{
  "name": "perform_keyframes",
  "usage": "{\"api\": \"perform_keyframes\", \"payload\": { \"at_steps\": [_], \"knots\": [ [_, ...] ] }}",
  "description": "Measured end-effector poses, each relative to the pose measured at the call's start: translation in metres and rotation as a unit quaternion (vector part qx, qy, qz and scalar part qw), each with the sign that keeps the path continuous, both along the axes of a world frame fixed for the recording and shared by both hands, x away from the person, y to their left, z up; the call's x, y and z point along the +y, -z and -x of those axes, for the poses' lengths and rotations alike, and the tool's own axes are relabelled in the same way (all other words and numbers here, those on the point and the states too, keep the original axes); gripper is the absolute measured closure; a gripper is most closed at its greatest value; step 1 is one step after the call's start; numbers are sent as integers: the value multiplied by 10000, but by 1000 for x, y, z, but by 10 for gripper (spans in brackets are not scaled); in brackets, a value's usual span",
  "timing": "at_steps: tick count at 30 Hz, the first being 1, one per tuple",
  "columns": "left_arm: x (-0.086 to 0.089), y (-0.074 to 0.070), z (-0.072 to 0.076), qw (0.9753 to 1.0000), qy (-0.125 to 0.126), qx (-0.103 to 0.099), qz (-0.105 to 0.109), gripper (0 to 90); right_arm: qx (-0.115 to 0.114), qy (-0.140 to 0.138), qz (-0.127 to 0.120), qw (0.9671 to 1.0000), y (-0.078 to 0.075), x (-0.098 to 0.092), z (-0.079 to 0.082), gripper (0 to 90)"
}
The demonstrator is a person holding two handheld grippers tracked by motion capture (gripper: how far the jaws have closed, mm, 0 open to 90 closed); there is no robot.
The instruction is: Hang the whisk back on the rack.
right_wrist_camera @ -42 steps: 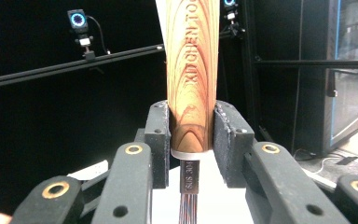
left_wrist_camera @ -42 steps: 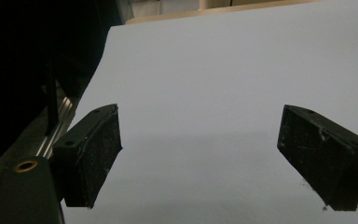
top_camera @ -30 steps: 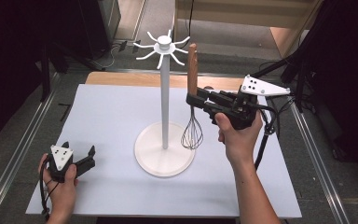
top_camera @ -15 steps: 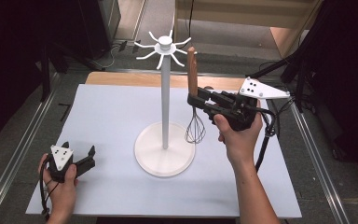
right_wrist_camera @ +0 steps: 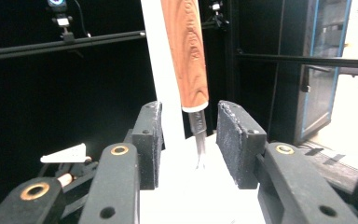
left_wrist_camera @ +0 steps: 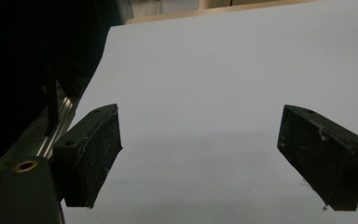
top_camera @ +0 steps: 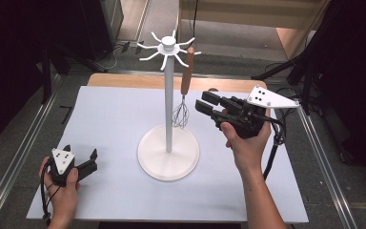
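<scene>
A whisk with a wooden handle [top_camera: 187, 76] hangs by its top from an arm of the white hook stand [top_camera: 168, 95], its wire head [top_camera: 181, 116] near the pole. My right gripper [top_camera: 205, 102] is open just right of the whisk, not touching it. In the right gripper view the wooden handle [right_wrist_camera: 186, 51] and thin metal neck hang in front of the white pole [right_wrist_camera: 161, 70], beyond the right gripper [right_wrist_camera: 191, 140] and its spread jaws. My left gripper [top_camera: 82, 153] rests open at the table's front left; in its own view the left gripper [left_wrist_camera: 200, 154] has nothing between its jaws.
The stand's round white base [top_camera: 168, 152] sits mid-table on the white table top [top_camera: 114, 119]. Metal rails [top_camera: 24, 152] run along both table sides. A black cable [top_camera: 271, 152] trails from the right gripper. Dark surroundings lie beyond the table.
The whisk has gone from the right gripper's jaws to hanging on the stand, closer to the pole. The right gripper has opened. The left gripper has not moved.
</scene>
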State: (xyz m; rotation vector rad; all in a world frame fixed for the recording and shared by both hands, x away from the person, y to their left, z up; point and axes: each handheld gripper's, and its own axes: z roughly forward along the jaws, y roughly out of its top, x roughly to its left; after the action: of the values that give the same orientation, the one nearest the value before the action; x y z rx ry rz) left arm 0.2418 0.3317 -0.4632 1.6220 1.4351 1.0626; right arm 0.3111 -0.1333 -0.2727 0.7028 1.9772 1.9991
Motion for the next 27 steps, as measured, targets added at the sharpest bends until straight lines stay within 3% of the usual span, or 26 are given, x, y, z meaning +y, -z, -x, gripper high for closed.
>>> {"api": "perform_keyframes", "payload": {
  "at_steps": [4,5,9,11,12,13,19,27],
  "knots": [
    [0,0,0,10000,2,8,3,142,-138,276,152,9994,2,-1,3,547],
    [0,0,0,10000,2,7,3,141,-188,463,275,9984,5,-1,5,511],
    [0,0,0,10000,0,4,4,142,-240,667,357,9968,9,-3,6,446],
    [0,0,0,10000,-1,13,4,142,-299,920,470,9942,12,-4,7,388],
    [0,0,0,10000,-3,9,4,141,-294,1207,534,9908,16,-6,9,331],
    [0,0,0,10000,-2,10,1,141,-294,1207,534,9908,16,-6,9,331],
    [0,0,0,10000,0,13,-4,141,-230,1859,899,9782,35,-12,12,190],
    [0,0,0,10000,-11,2,-12,141,40,2291,1010,9681,66,-26,12,117]
  ]
}}
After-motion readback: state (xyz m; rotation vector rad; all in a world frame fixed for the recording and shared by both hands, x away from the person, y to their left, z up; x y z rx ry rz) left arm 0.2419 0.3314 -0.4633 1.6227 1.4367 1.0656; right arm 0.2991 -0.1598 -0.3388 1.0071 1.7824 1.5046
